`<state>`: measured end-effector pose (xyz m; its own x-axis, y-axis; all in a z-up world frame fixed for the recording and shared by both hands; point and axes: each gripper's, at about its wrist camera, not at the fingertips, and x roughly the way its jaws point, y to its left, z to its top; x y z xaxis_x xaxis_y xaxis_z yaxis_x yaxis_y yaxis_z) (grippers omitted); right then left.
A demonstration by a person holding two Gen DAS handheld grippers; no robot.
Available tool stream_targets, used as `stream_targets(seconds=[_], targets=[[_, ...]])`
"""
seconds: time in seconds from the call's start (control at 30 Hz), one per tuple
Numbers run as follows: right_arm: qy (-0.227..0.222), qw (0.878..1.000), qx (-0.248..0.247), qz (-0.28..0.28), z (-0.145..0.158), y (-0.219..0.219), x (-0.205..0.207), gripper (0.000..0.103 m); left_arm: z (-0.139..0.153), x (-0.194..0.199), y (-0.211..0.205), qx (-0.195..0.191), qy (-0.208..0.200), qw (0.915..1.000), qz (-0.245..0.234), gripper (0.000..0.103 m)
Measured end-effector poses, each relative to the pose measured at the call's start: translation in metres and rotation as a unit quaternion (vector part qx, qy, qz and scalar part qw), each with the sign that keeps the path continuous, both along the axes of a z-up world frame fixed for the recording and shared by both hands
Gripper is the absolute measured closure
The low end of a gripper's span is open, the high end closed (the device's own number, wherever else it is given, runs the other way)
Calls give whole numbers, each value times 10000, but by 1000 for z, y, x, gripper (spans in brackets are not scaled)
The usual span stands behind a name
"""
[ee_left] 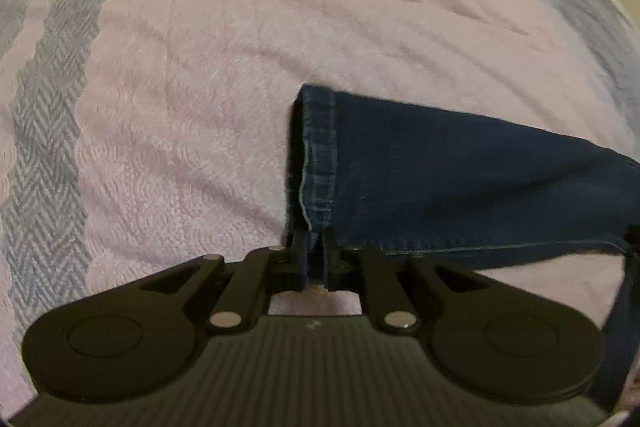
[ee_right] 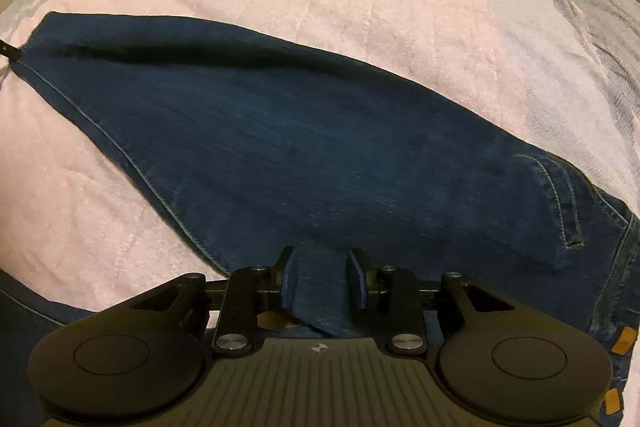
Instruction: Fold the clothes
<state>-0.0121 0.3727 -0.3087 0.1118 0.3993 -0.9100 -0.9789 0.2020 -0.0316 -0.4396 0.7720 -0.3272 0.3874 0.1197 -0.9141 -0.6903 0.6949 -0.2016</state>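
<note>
Where pinched: stiff denim jeans (ee_left: pixel 460 179) hem.

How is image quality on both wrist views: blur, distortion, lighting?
Left wrist view: soft motion blur over the bedspread, strong fisheye bending, dim warm light. Right wrist view: sharper, jeans stitching legible, a dark shadowed crease along the leg's far edge, same barrel distortion.

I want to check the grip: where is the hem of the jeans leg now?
In the left wrist view the hem lies right of centre on the pink bedspread, with its near corner pinched in the left gripper.
</note>
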Motion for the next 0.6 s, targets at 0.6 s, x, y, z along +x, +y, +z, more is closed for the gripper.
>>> stream_targets(seconds=[0.6], targets=[[580, 9860, 556, -1458, 18, -66, 74, 70, 65, 28, -95, -30, -1151, 9865, 1166, 91]])
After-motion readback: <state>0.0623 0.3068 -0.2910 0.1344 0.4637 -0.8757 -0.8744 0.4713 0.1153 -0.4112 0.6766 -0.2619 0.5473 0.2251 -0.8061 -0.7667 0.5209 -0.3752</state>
